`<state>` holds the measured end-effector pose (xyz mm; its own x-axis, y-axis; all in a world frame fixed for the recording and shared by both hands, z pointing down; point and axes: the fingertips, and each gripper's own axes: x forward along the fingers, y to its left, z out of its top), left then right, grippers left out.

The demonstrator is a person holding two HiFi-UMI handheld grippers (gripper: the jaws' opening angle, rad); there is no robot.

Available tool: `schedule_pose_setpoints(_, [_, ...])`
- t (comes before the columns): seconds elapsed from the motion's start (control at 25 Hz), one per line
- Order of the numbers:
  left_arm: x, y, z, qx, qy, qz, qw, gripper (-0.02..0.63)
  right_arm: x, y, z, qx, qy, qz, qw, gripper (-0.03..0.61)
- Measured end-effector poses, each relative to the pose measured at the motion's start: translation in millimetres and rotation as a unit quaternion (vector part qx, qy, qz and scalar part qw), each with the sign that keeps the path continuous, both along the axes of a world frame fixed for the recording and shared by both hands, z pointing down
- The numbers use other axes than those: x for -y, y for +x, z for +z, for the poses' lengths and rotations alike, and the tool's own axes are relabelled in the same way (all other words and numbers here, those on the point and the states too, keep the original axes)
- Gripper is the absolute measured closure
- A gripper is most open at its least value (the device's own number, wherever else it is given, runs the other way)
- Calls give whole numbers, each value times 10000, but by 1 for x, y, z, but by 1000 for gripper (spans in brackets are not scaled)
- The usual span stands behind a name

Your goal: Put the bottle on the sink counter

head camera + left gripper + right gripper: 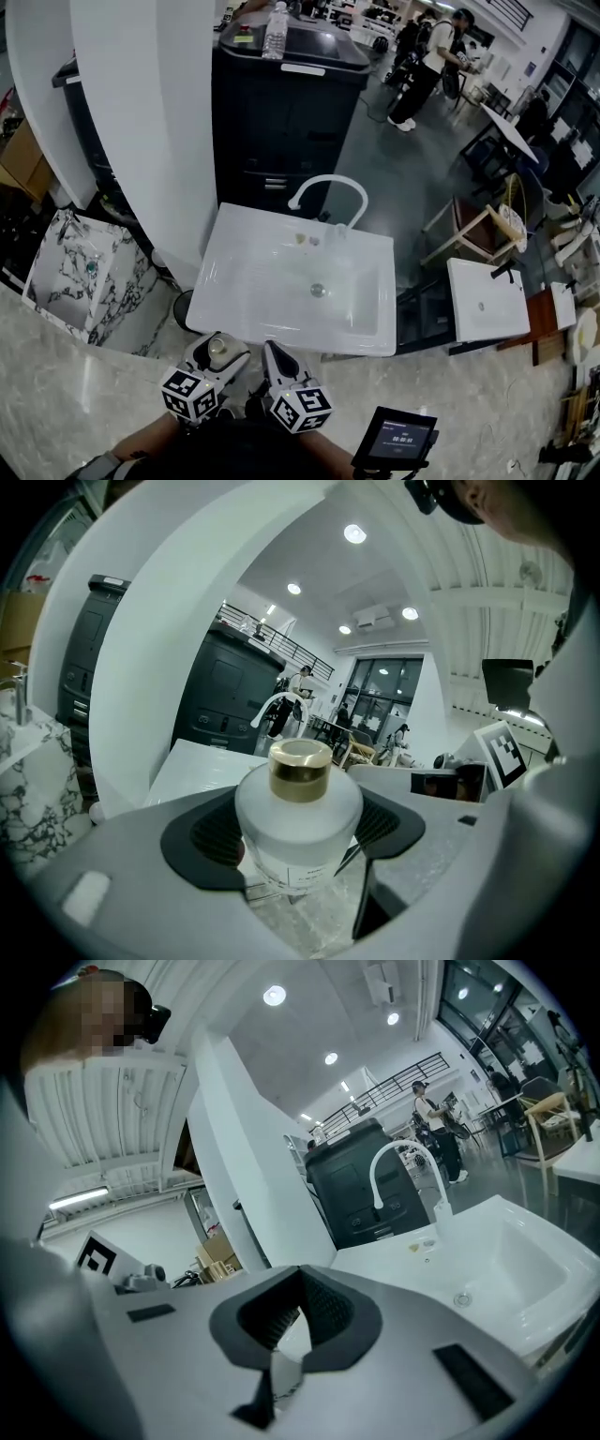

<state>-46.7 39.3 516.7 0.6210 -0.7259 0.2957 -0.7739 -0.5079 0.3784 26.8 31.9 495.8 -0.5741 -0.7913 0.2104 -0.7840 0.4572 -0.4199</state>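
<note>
A small frosted glass bottle (298,829) with a gold cap (300,769) stands upright between the dark pads of my left gripper (220,353), which is shut on it. In the head view the bottle (217,348) is just in front of the near edge of the white sink (239,246). The sink has a curved white faucet (328,187) at its back rim. My right gripper (275,356) hangs beside the left one, shut with nothing in it; its pads (323,1312) meet at the tips.
A black cabinet (281,103) behind the sink carries a clear water bottle (275,30). A marble basin (80,272) stands at left, a smaller white basin (487,300) at right. A small screen device (398,436) is at lower right. People stand far back (433,56).
</note>
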Motion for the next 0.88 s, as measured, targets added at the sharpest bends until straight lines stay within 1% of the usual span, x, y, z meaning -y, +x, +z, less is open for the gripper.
schedule_pose_setpoints(0.28, [32,15,3,52,-42,-45,10000,275,35,15,7,90,-112,-54,9999,583])
schedule_pose_setpoints(0.88, [76,36,-10,193,65,-326,9993,275,85,42,-5,243,30,-252,9994,583])
